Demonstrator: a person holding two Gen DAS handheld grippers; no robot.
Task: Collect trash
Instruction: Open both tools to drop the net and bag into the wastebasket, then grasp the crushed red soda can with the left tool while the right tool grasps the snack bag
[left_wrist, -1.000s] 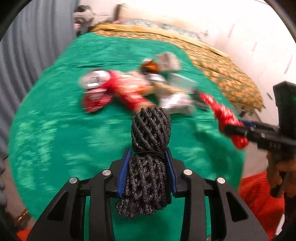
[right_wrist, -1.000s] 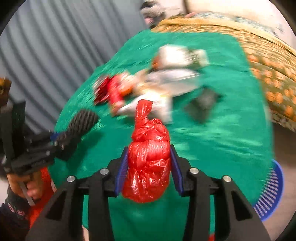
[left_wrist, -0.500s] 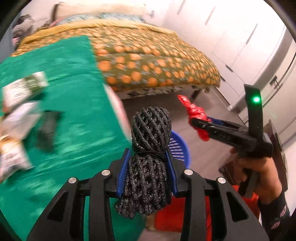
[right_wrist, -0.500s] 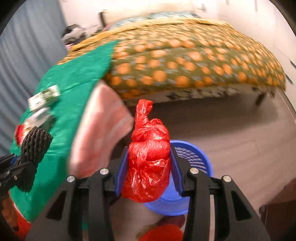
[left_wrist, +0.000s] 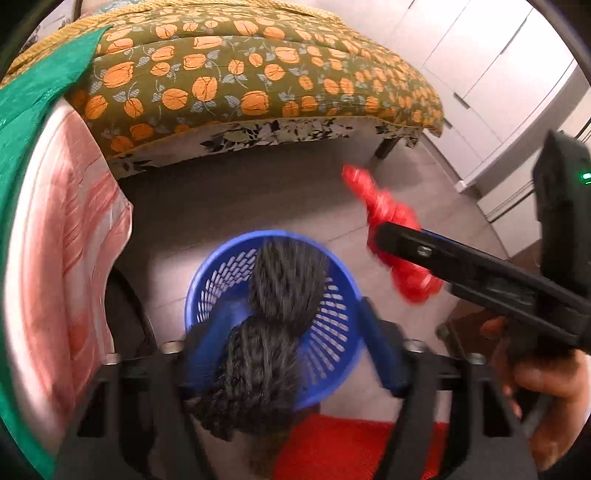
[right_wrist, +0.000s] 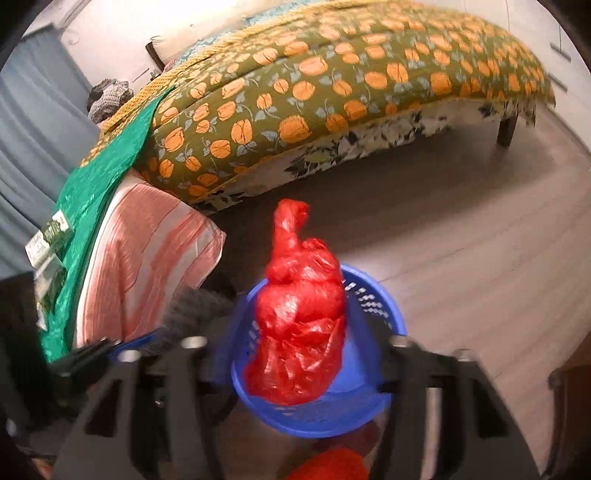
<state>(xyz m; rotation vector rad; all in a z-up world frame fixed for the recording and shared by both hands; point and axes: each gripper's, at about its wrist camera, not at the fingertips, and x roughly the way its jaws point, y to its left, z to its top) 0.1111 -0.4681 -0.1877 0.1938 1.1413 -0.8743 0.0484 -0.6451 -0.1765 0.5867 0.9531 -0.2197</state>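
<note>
In the left wrist view the left gripper sits at the bottom centre of the frame, its blue-padded fingers spread wide; its jaws have just been opening, and the black mesh bundle lies between them, blurred, no longer pressed from either side, though whether it brushes the left pad cannot be told. The bundle hangs in front of the blue slotted basket, which stands on the grey floor in the lower middle of the frame. At the right of that frame the right gripper reaches in from the right edge, a hand on its grip, with the red plastic bag at its tip to the upper right of the basket. In the right wrist view the right gripper has also just been opening its jaws; its fingers stand well apart, and the knotted red bag is between them in the frame's centre, clear of both, over the basket's rim. A bed with an orange-patterned cover fills the top of both views, and a green cloth over a pink striped cover runs down the left side. Red fabric shows at the bottom edge.
</note>
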